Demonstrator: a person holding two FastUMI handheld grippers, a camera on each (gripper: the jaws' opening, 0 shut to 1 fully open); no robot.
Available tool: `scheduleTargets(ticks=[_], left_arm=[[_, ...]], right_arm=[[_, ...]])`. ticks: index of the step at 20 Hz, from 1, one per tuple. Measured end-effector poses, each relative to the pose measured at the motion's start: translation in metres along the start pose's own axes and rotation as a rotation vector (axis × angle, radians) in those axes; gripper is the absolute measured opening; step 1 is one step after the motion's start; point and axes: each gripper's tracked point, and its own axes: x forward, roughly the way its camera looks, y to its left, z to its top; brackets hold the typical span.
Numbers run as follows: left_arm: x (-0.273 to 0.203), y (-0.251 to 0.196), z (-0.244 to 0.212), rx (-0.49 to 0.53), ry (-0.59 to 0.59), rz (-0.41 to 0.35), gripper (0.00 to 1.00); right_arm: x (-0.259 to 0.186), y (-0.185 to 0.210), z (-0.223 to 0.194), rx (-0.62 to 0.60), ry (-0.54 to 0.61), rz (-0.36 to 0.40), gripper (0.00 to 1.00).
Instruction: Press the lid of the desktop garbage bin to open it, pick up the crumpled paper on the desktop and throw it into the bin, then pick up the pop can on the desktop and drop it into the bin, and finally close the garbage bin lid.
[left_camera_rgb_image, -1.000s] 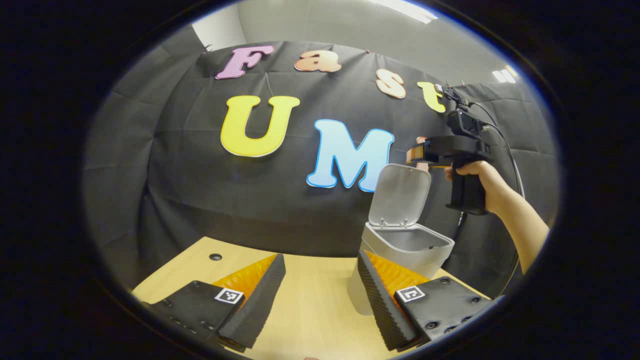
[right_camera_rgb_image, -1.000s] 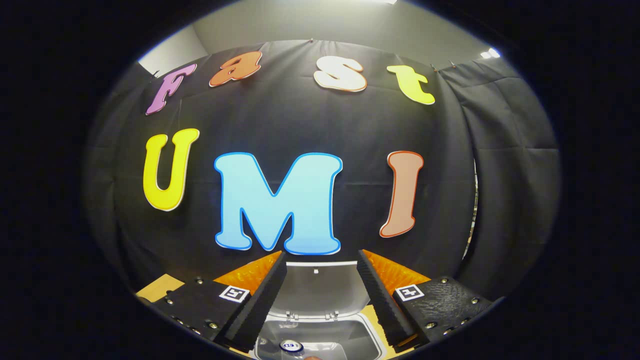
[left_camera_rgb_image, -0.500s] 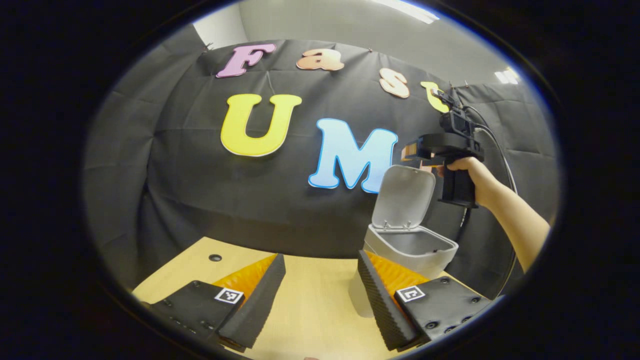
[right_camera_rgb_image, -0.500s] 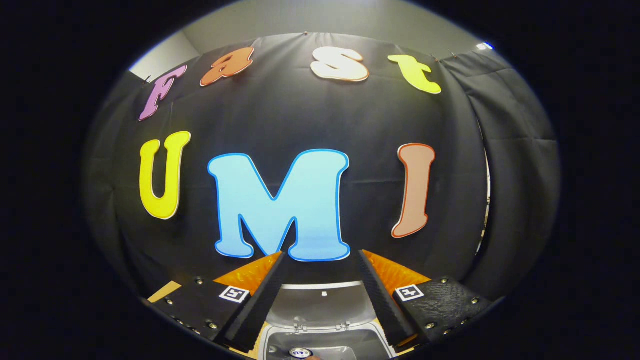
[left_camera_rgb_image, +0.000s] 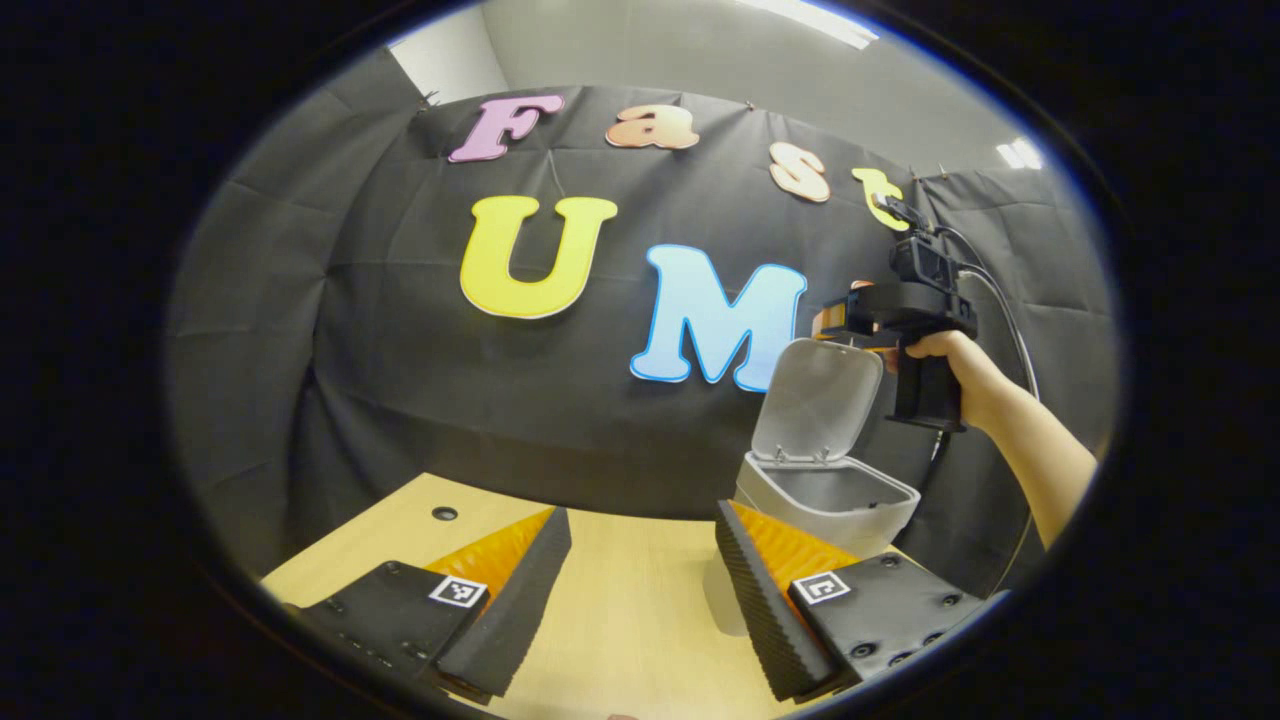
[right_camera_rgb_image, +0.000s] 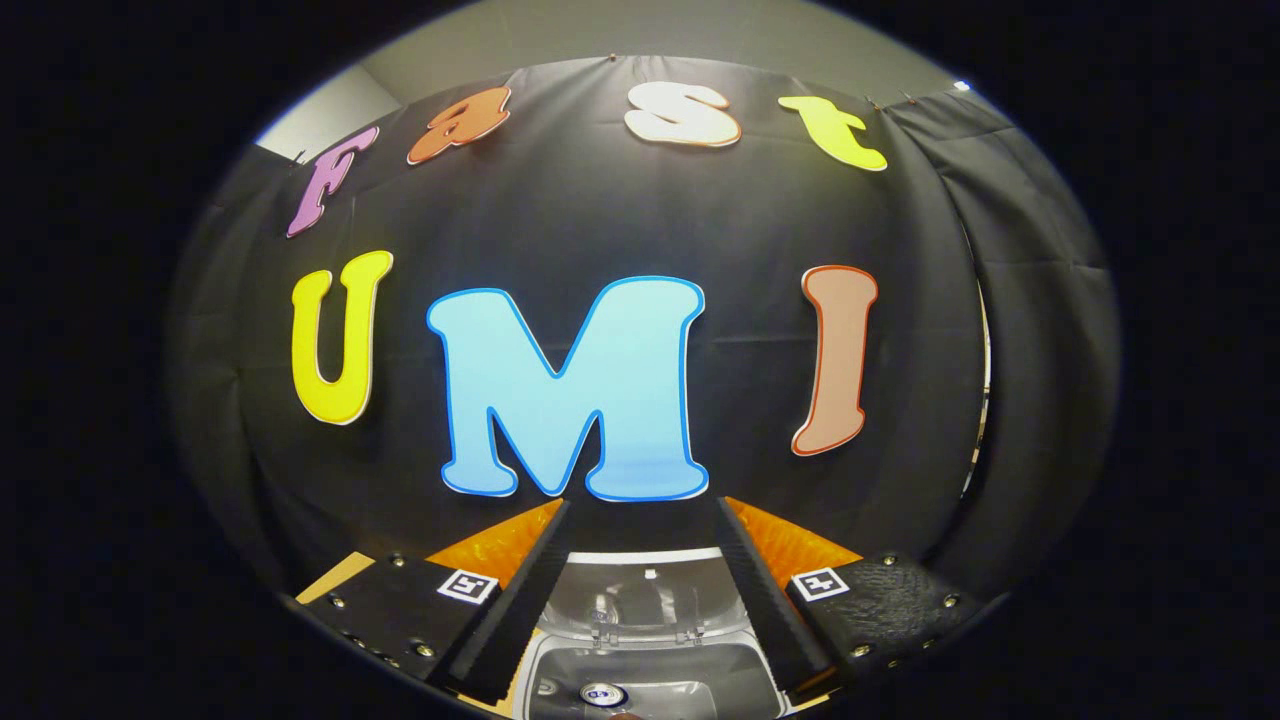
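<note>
The small grey garbage bin stands on the wooden table at the right, with its lid raised. In the left gripper view a hand holds my right gripper just above the lid's top edge. In the right gripper view my right gripper is open, and the lid and the bin's opening lie below between its fingers. The pop can's top shows inside the bin. My left gripper stands open over the table, left of the bin, with nothing between its fingers.
The light wooden table has a small round hole near its far left corner. The black cloth wall hangs close behind the bin. A cable runs from the right gripper.
The right gripper has edged a little forward and stays high over the open bin by the lid's top edge. The left gripper's view has drifted slightly. The lid stays up.
</note>
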Motion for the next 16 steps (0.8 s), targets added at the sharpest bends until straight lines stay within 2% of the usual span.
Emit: scheduleTargets(ticks=[9,10,13,16], left_arm=[[-0.034,-0.014,0.003,0.059,-0.033,0.003,0.94],[-0.037,-0.016,0.006,0.064,-0.042,0.0,0.94],[-0.04,-0.018,0.009,0.076,-0.05,0.002,0.95],[-0.044,-0.021,0.005,0.074,-0.044,0.002,0.95]], right_arm=[[-0.042,-0.001,-0.02,0.003,-0.007,-0.009,0.94],[-0.048,0.0,-0.024,0.0,-0.003,-0.007,0.91],[-0.066,0.0,-0.042,0.005,0.021,0.006,0.91],[-0.081,-0.001,-0.075,0.0,0.096,0.015,0.91]])
